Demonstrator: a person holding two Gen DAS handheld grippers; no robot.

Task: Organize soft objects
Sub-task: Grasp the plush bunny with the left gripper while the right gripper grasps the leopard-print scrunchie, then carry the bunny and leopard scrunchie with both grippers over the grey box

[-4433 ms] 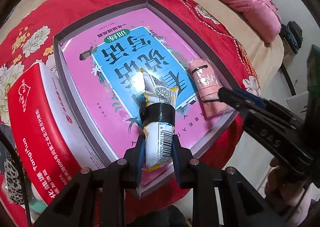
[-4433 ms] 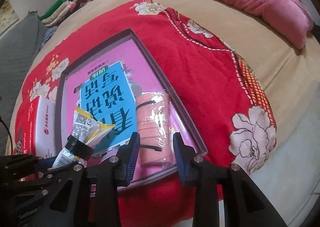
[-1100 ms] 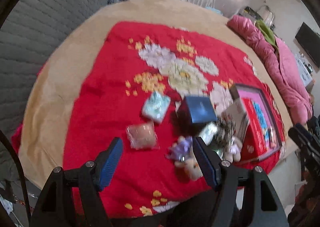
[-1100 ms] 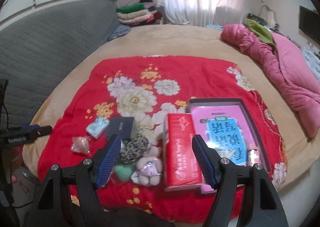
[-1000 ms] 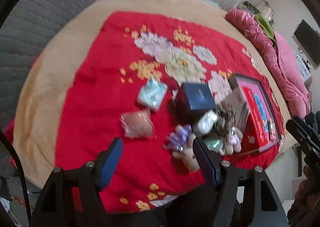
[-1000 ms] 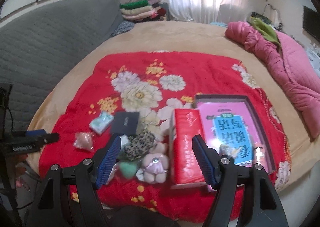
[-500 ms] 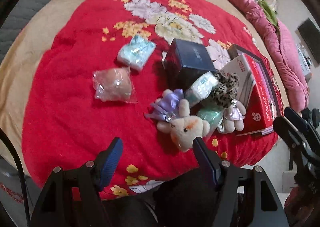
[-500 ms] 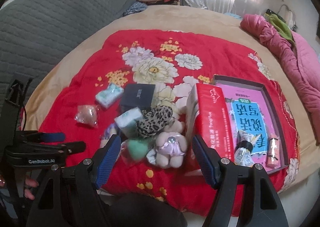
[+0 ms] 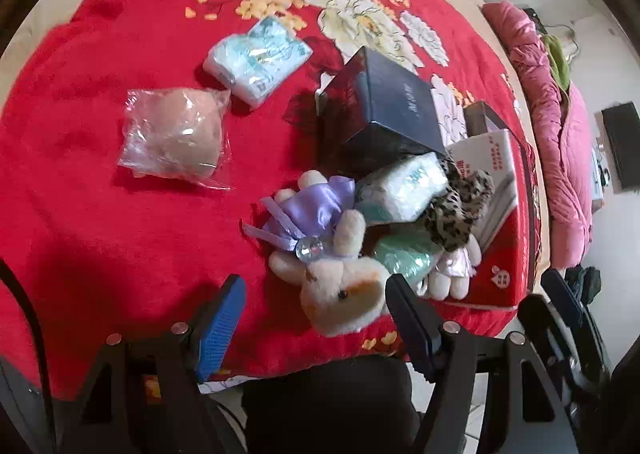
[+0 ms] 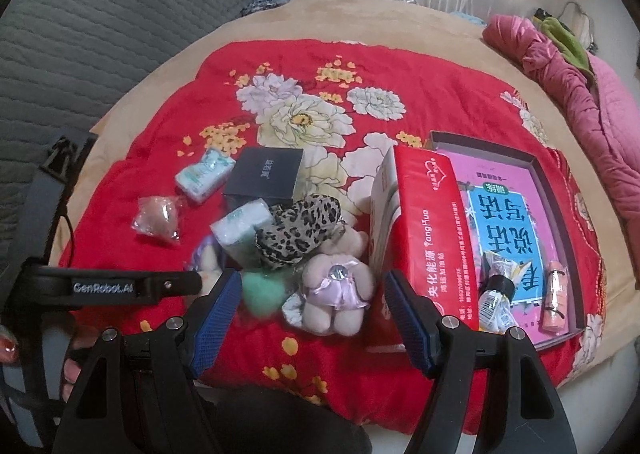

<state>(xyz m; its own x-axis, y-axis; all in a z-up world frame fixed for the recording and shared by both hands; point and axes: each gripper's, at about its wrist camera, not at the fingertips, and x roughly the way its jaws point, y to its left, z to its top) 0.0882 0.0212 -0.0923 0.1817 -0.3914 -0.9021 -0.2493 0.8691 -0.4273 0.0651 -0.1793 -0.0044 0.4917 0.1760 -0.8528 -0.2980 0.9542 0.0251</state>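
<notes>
Left gripper [image 9: 312, 312] wide open, empty, over bunny [image 9: 340, 294]. Right gripper [image 10: 312, 306] wide open, empty, over pink plush [image 10: 334, 296]. Risk: crowded pile, jaws snag scarf [image 10: 298, 230] or nudge red box [image 10: 428, 230].

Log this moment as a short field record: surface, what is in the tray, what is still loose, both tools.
surface: red floral blanket on a bed
tray: holds a pink book, a snack packet and a pink roll
pile: plush rabbit, leopard-print cloth, green pouf, pale plush, tissue pack
apart from the pile: bagged peach item, second tissue pack
boxes: dark box, red carton
left tool: open, empty, above the rabbit
right tool: open, empty
</notes>
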